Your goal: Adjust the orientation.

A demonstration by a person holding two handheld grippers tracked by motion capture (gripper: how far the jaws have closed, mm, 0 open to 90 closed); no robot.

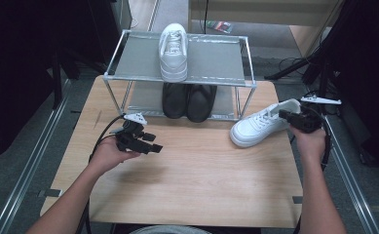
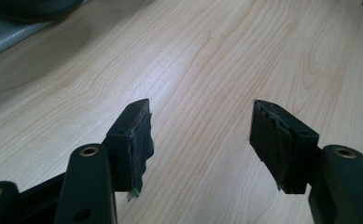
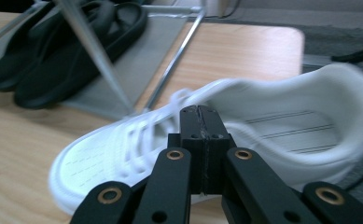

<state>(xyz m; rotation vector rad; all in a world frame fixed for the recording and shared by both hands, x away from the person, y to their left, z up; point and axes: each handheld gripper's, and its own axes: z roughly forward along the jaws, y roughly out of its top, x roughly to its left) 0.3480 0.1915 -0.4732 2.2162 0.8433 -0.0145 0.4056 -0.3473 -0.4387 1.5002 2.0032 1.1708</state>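
Wooden table (image 1: 192, 165) with a metal shoe rack (image 1: 177, 61) at the upper centre of the frame.
At the right edge, the right gripper (image 1: 288, 116) has its jaws pressed fully together at the heel of a white sneaker (image 1: 257, 126); whether it pinches the shoe cannot be told. At the lower left, the left gripper (image 1: 150, 141) stands wide open, holding nothing. One white sneaker and a black pair sit on the rack.
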